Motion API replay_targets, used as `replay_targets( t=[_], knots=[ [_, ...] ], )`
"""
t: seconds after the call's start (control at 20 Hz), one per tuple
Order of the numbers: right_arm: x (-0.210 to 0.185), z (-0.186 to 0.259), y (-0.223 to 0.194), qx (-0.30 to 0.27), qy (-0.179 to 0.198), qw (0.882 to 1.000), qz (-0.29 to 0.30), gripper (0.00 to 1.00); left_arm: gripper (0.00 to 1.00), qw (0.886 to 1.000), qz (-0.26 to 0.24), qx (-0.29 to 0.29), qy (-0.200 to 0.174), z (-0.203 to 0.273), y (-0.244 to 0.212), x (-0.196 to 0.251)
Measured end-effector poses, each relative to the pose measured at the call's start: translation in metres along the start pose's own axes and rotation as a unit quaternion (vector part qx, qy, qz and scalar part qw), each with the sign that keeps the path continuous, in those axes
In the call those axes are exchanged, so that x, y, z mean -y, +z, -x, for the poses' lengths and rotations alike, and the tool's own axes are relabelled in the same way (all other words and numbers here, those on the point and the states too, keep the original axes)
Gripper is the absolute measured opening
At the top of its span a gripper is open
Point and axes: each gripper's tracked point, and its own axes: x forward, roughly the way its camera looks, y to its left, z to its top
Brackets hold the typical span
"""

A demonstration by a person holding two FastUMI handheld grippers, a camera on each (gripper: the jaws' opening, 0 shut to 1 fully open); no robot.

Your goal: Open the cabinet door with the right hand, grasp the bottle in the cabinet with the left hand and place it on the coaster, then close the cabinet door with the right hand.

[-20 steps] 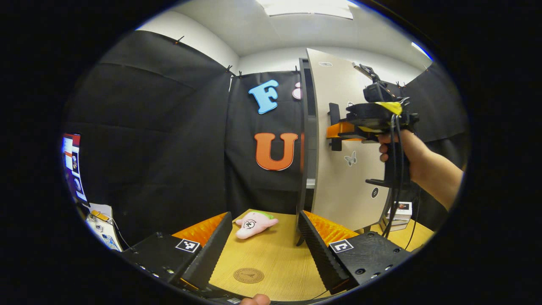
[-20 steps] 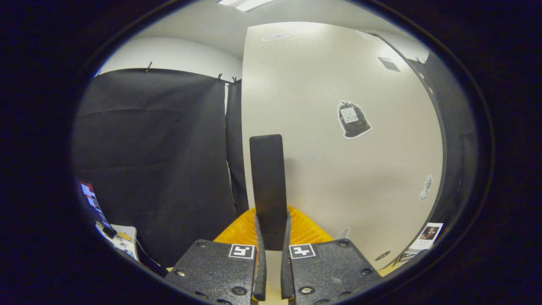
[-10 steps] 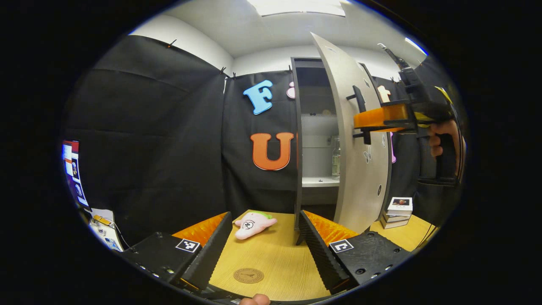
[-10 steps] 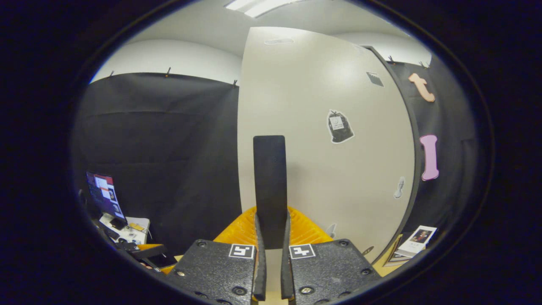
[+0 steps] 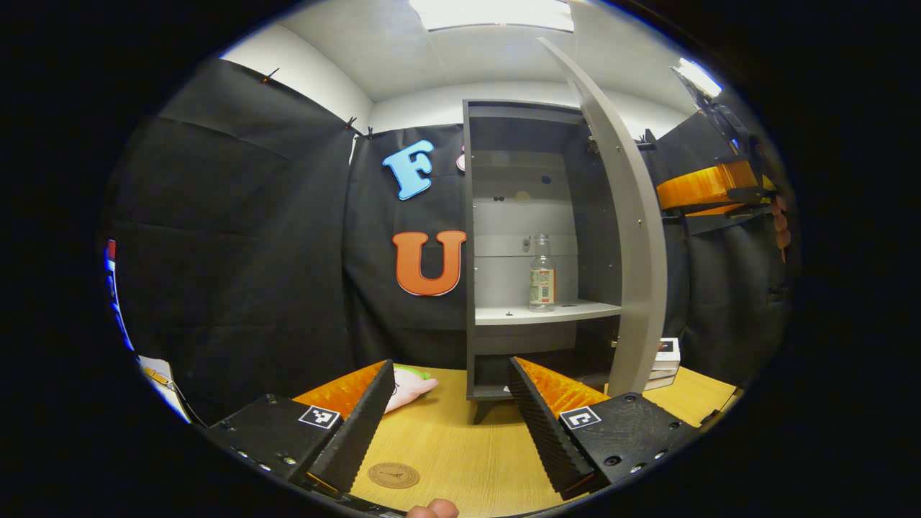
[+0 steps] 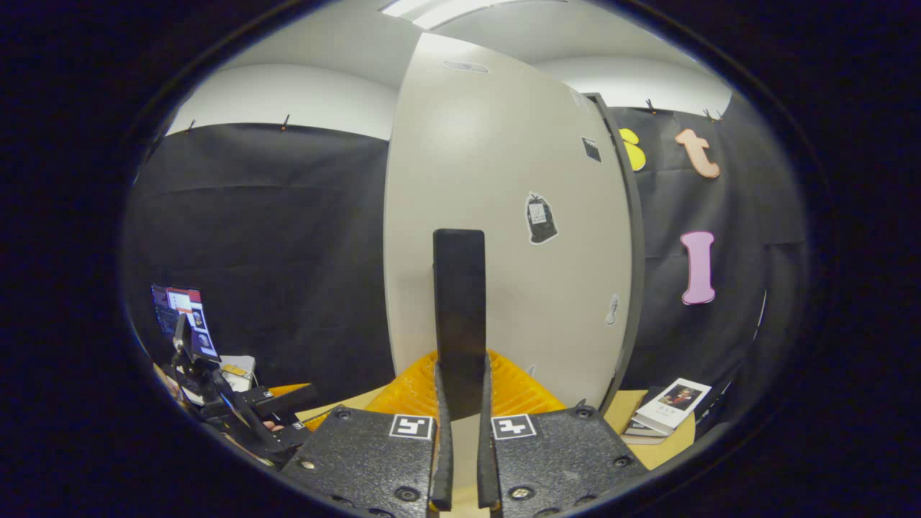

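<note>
So the cabinet door (image 5: 633, 237) is swung wide open, seen nearly edge-on in the left gripper view, and the inside of the cabinet (image 5: 536, 216) is in plain sight. The bottle (image 5: 542, 273) is standing upright on the pale shelf (image 5: 568, 312), a clear one with a label band around the lower half, sitting toward the middle of the shelf with nothing touching it. The left gripper (image 5: 453, 410) is down low over the bench (image 5: 460, 446) with its fingers spread well apart and nothing between them, well short of the cabinet. The round brown coaster (image 5: 393, 475) lies flat on the bench near the bottom of that view, close to the inner edge of the left-hand finger. A pink plush toy (image 5: 406, 385) pokes out from behind that same finger, lying on the bench beside the foot of the cabinet. On the far side of the door there's a little stack of books (image 5: 665, 356) on the bench. In the right gripper view, the right gripper (image 6: 460, 403) has its fingers pinched tight on the black door handle (image 6: 459, 316), which stands upright between them against the pale door face. Off at the lower left of that view you can see the other gripper, and a lit monitor (image 6: 180, 320) behind it.
</note>
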Motion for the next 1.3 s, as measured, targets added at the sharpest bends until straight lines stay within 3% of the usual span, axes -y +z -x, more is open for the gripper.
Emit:
replay_targets(
  t=[0.2,0.6,1.05,1.3],
  knots=[
    [0.014,0.017,-0.001,0.008,-0.044,0.999,-0.005,0.16,0.95,0.999,0.011,-0.002,-0.037,-0.004,0.001,0.023],
    [0.051,0.05,-0.001,0.02,-0.125,0.992,-0.003,0.16,0.95,0.998,0.021,-0.001,-0.059,-0.002,0.004,0.038],
    [0.11,0.077,0.001,0.026,-0.217,0.976,-0.003,0.13,0.95,0.998,0.025,-0.017,-0.052,-0.001,-0.008,0.032],
    [0.135,0.086,0.003,0.039,-0.235,0.971,-0.036,0.04,0.95,0.998,0.032,-0.022,-0.047,0.0,-0.012,0.029]
  ],
)
